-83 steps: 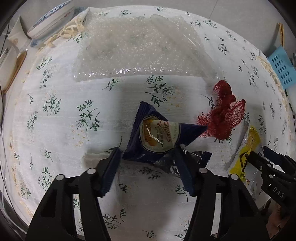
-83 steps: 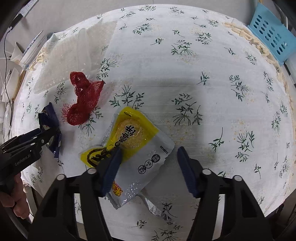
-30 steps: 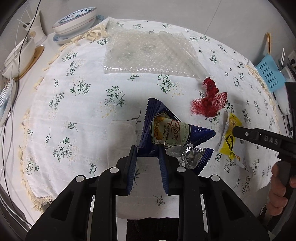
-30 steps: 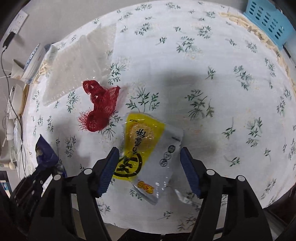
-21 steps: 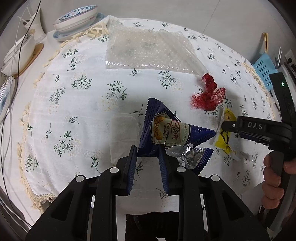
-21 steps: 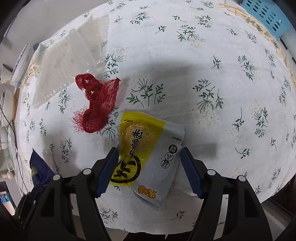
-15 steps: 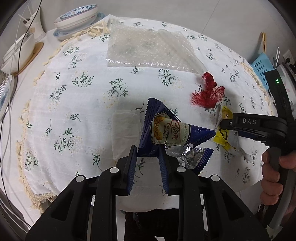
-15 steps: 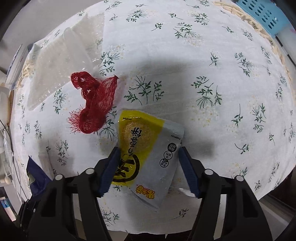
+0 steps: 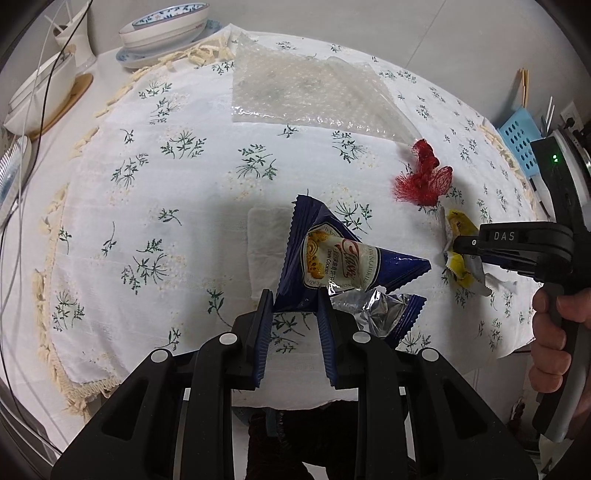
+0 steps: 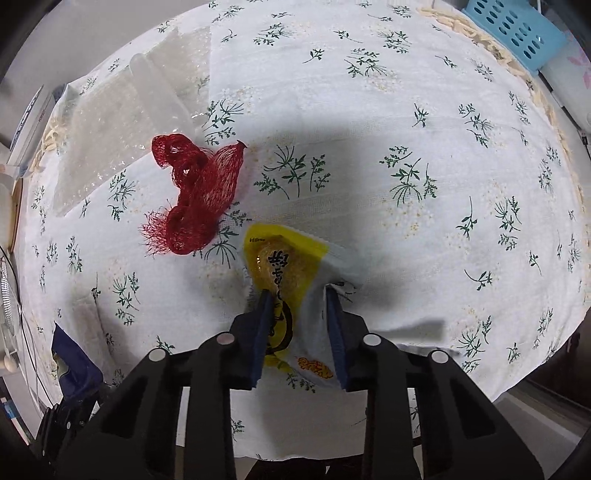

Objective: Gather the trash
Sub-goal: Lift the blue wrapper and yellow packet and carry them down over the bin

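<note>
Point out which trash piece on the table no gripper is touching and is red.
The red mesh net bag: it lies loose on the tablecloth, unlike the gripped blue cookie wrapper and yellow packet.

The surface wears a white cloth [image 9: 155, 192] sprigged with small dark-green plants and edged in a cream fringe, and on it lie a clear bubble-textured sheet [image 9: 306, 96] and a bright red net bag [image 10: 199, 203]. The cookie wrapper [image 9: 332, 258] is navy blue with a cream and gold label, red script and a silver foil lining, while the snack pouch [image 10: 284, 273] is yellow and pale grey with black characters and an orange mark. Both claws, left [image 9: 295, 306] and right [image 10: 299, 306], are black with dark-blue ribbed pads; a light-blue perforated basket [image 10: 517, 26] sits at the far edge, and a white bowl [image 9: 166, 26] has a blue-patterned rim.
</note>
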A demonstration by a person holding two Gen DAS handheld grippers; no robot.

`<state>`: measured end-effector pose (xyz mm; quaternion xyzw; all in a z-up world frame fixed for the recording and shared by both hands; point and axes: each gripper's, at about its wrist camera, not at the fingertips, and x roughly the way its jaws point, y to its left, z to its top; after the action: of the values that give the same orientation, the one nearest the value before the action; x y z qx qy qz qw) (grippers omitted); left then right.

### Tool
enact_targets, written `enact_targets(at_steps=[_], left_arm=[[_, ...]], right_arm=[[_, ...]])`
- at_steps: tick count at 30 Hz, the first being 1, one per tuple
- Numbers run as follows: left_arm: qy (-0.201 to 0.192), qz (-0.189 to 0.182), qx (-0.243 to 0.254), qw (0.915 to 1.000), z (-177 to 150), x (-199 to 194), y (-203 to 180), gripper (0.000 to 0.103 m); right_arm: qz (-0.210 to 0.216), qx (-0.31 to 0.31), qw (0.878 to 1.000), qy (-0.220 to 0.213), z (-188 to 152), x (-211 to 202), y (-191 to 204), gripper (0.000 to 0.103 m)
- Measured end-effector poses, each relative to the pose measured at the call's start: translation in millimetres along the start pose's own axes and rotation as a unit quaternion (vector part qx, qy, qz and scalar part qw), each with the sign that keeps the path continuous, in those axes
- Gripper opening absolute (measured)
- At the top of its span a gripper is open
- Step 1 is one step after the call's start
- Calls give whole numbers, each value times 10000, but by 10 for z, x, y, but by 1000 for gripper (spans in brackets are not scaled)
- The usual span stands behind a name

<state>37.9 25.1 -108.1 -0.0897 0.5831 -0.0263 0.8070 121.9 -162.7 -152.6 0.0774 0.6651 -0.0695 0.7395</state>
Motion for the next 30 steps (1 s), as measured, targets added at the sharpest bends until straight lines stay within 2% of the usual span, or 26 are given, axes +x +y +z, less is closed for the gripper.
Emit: enact_targets(at_steps=[7,18,23,30], left_arm=[[-40,-46,51,10000,-33,-52,24,23],[-102,-202,379,9990,-109,-216,-29,23],[-123,-300,619,9976,-232,-307,-97,23],[-254,-322,581,9975,-464,-498,-186,23]], right_arm=[[262,74,9996,-81,-84,-105,-101,22],[420,142,9975,-541,-326,-532,-273,22],[385,49,9955,-862,-593,-752,-347,22],[412,-440,9904,-1245,-964,-1008,-428,22]])
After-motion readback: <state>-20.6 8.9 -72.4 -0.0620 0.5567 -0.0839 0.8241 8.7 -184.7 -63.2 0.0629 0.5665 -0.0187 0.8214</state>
